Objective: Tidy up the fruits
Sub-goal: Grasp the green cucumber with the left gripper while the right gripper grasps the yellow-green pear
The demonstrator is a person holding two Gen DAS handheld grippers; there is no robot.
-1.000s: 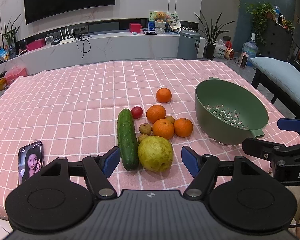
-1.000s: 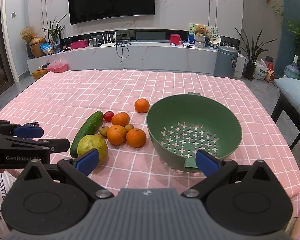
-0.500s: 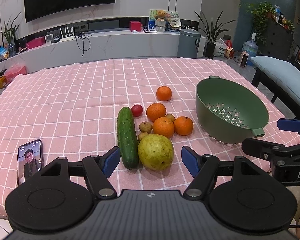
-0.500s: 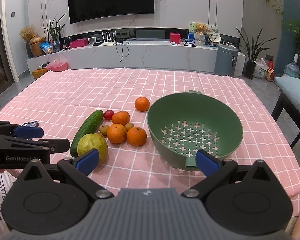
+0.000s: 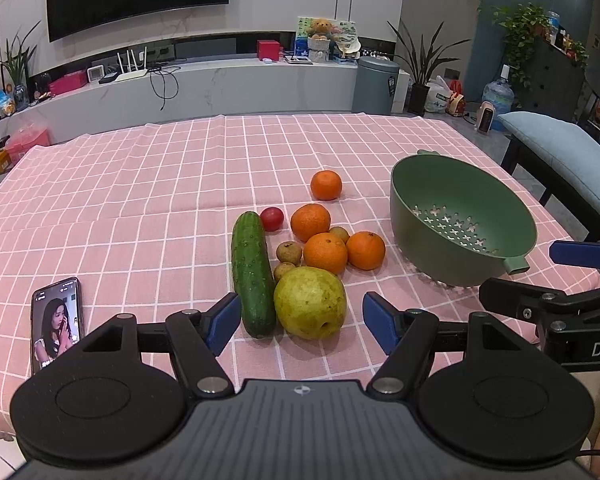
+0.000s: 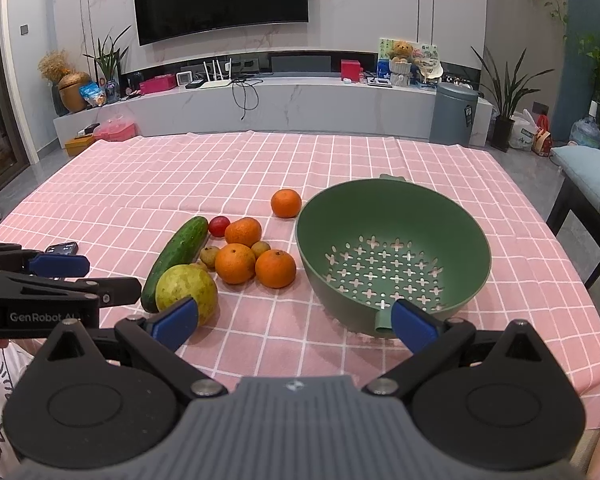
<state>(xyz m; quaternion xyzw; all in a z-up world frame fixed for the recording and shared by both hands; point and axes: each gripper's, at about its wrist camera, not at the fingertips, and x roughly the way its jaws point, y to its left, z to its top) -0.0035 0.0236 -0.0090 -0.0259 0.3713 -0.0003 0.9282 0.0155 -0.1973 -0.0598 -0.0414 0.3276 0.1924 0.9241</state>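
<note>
Two views, both hands idle above the near edge of the surface. Left wrist view: left gripper (image 5: 302,322), jaws spread wide and empty, poised just short of a pear (image 5: 310,303) and a cucumber (image 5: 252,273) lying side by side and touching; behind them, four oranges (image 5: 325,252), three clustered and one (image 5: 326,185) set apart toward the far side, one small tomato (image 5: 272,219) at the cucumber's far tip, several small brown fruits (image 5: 289,252) tucked among the cluster. Green colander (image 5: 428,208) well to the right, upright, nothing in it. Phone (image 5: 56,322) flat on the pink checked tablecloth (image 5: 120,208), left of the gripper. Right wrist view: right gripper (image 6: 294,322), jaws likewise spread and empty, hanging before the colander's near rim, its small handle tab just beside the right-hand fingertip. Step in hand, by judgement: none begun; every fruit lies outside the colander, so a first pick is pending. Next move likely calls for the left jaws to descend astride the pear, which sits nearest, without nudging the cucumber against it, then a carry rightward over the oranges. Open room: broad bare cloth to the left and beyond the fruit; free lane between oranges and colander. Edges: surface drops off close behind the colander's right side and under both grippers.
</note>
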